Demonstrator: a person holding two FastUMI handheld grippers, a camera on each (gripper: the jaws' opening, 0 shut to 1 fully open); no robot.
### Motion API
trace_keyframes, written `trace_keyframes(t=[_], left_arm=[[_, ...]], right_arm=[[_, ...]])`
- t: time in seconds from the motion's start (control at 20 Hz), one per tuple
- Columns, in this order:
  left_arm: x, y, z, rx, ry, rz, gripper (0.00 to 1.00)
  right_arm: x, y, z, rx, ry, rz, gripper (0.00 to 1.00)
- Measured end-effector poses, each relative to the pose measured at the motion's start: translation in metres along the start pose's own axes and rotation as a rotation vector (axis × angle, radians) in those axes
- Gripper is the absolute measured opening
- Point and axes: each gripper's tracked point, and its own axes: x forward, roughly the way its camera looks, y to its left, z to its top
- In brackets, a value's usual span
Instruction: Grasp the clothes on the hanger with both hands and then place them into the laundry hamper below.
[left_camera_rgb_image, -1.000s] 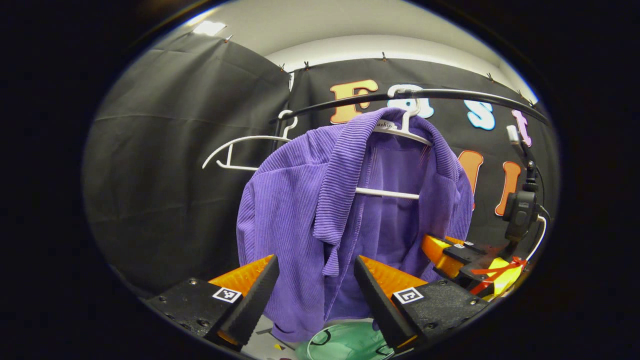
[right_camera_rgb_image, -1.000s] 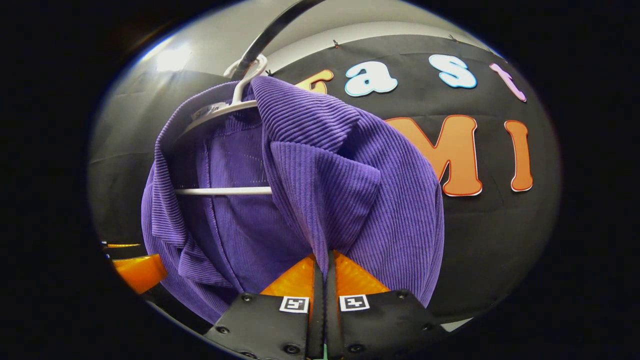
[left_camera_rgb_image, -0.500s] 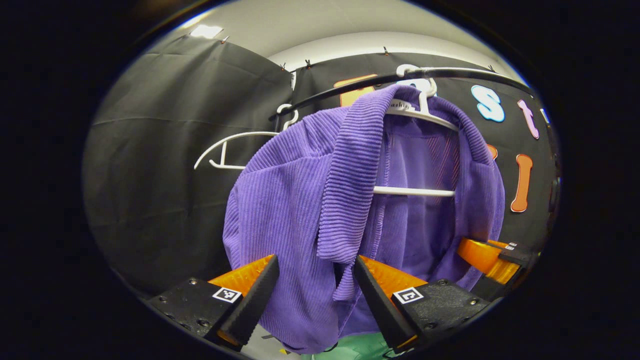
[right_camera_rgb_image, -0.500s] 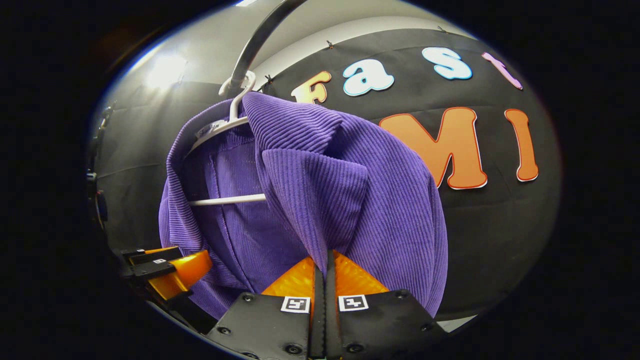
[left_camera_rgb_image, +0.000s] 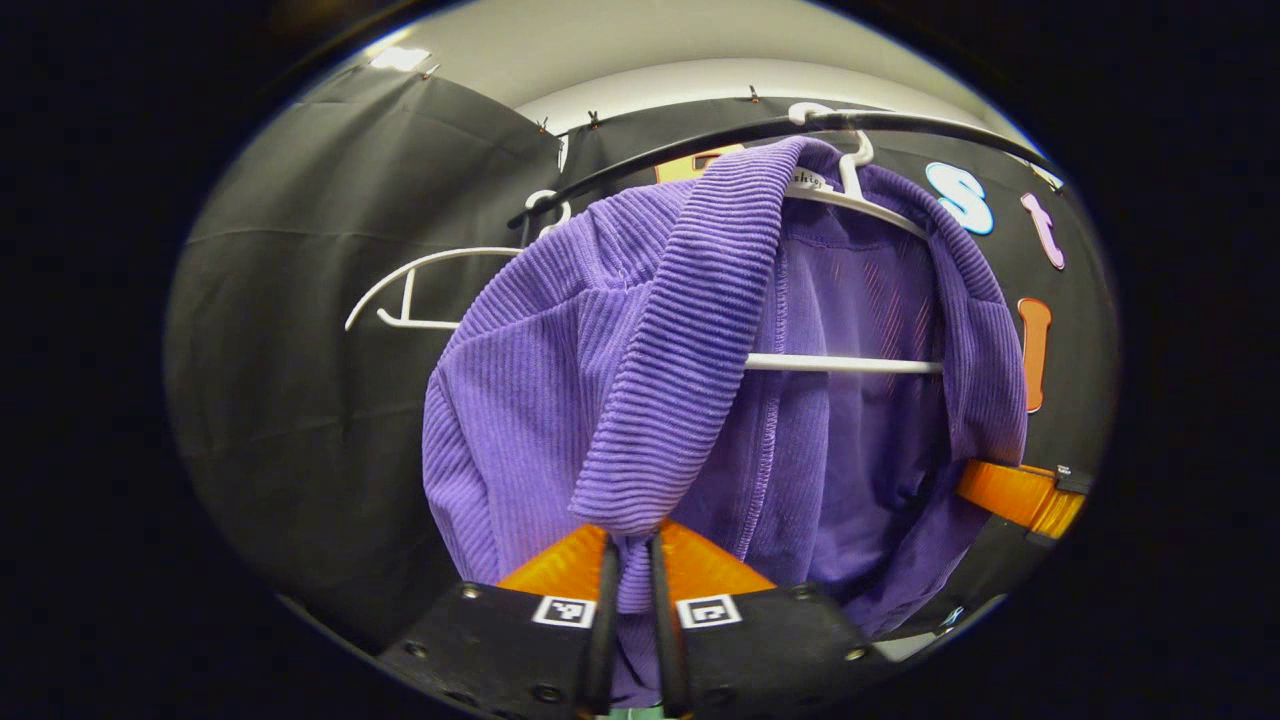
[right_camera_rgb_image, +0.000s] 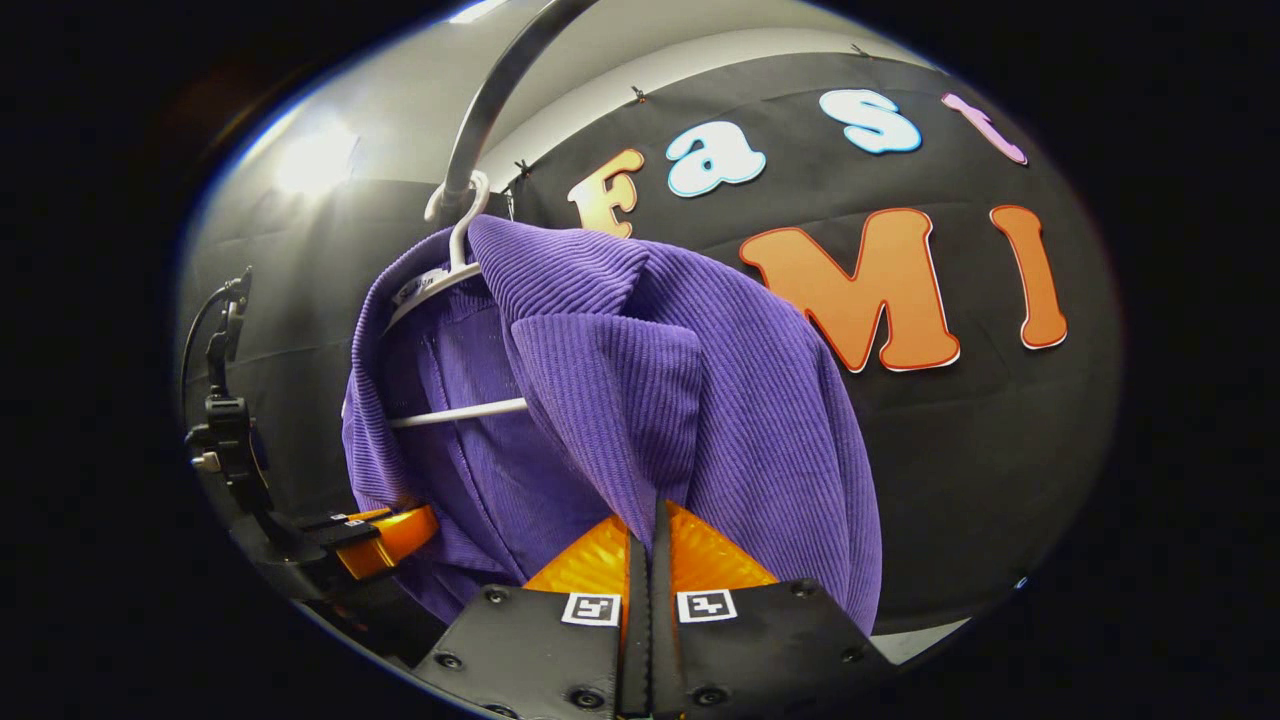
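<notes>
Purple jacket (left_camera_rgb_image: 600, 400) hangs on the white hanger (left_camera_rgb_image: 850, 200) on the rail (left_camera_rgb_image: 700, 145). Left gripper (left_camera_rgb_image: 630, 545) and right gripper (right_camera_rgb_image: 645, 525) each pinch a front edge. Grasp looks done; next I'd lift it off, then down into the hamper.

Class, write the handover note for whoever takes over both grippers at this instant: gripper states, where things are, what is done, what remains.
Left gripper: shut on the jacket's left front edge.
Right gripper: shut on the jacket's right front.
The jacket hangs on the white hanger, hooked over the black rail. A second, bare hanger hangs beside it.
Done: both grasps.
Left: pull the jacket off the hanger, lower it into the hamper.
</notes>
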Motion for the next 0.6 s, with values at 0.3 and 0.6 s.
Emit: trace_keyframes(t=[0.3, 0.6], left_arm=[[-0.003, 0.001, 0.002, -0.045, 0.078, -0.131, 0.0], [-0.016, 0.018, 0.016, -0.037, 0.105, -0.214, 0.0]], right_arm=[[0.004, -0.007, 0.001, 0.032, 0.031, -0.02, 0.08], [0.02, -0.003, -0.006, 0.061, 0.127, 0.029, 0.08]])
